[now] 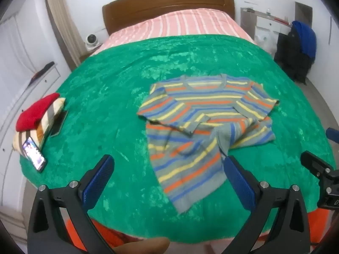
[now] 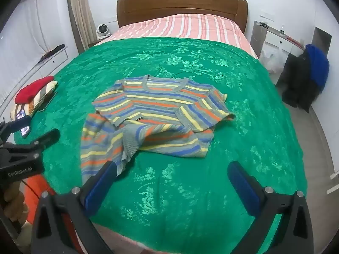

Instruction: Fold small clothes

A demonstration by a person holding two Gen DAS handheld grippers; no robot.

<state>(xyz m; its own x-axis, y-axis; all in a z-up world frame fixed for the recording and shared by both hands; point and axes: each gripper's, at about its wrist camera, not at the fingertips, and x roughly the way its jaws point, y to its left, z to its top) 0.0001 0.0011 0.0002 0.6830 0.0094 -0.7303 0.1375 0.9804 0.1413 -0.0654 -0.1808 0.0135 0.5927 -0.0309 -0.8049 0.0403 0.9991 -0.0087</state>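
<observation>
Through the left wrist camera I saw the striped sweater lying on the green blanket, right of the frame's centre, neckline toward the wooden headboard at the top. Both sleeves were folded in across the chest, and the lower hem was rumpled, one flap trailing toward the bottom of the frame. My left gripper had its jaws spread wide with nothing pinched; the flap lay between and below the blue pads, and I could not tell whether the right-hand pad touched the cloth.

In the right wrist view my right gripper also stood spread and empty above bare blanket in the lower middle of the frame. The sweater sat at centre left there, its trailing flap just beside the left-hand pad.

At the left edge of the left view a red garment rested on a striped cushion, with a lit phone just below it. A blue cloth hung at the upper right.
</observation>
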